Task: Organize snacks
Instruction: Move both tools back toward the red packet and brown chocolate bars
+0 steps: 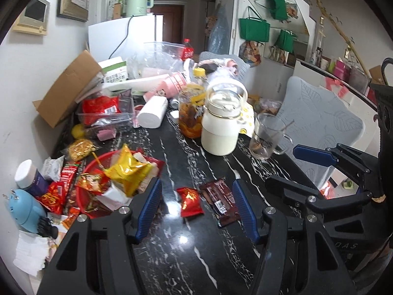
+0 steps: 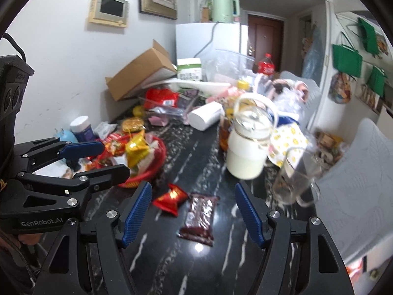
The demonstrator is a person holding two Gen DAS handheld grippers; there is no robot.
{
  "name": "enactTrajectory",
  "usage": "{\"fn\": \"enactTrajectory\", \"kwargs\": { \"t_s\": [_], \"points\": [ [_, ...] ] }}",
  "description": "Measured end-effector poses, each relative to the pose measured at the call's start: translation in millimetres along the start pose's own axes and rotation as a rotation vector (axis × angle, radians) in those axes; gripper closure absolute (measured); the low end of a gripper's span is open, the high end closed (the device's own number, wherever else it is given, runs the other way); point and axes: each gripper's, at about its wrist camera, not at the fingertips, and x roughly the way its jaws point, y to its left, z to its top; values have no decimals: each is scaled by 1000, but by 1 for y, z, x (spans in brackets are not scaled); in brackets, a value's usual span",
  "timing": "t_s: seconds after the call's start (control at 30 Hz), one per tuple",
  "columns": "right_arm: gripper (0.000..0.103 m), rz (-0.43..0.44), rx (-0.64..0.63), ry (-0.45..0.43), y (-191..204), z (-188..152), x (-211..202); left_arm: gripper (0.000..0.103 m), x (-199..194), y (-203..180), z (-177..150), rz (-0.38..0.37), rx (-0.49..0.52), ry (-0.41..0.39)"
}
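Observation:
On the black marble table (image 1: 172,265) lie a small red snack packet (image 1: 190,201) and a dark brown packet (image 1: 221,202), side by side. They sit just past the tips of my left gripper (image 1: 197,207), which is open and empty. My right gripper (image 2: 192,202) is open and empty too, with the same red packet (image 2: 172,198) and brown packet (image 2: 200,215) lying between and ahead of its fingers. A red basket (image 1: 84,172) (image 2: 158,164) heaped with snacks, a yellow bag (image 1: 127,169) on top, stands to the left. Each gripper shows in the other's view: the right gripper (image 1: 282,166), the left gripper (image 2: 115,158).
A white jar with a glass lid (image 1: 219,127) and a glass mug (image 1: 266,135) stand behind the packets, with an amber jar (image 1: 191,110), a white roll (image 1: 152,111), a clear box (image 1: 105,115) and a cardboard box (image 1: 68,88) further back. A grey chair (image 2: 356,172) flanks the table's right edge.

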Motion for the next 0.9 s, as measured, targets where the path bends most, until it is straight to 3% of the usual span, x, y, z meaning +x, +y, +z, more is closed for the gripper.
{"fn": "enactTrajectory", "kwargs": {
  "t_s": [0.47, 0.9],
  "points": [
    [33, -17, 95, 117, -27, -48, 35, 44, 56, -9, -33, -10, 9, 115],
    [31, 11, 132, 219, -38, -61, 89, 44, 102, 8, -43, 31, -6, 169]
  ]
}}
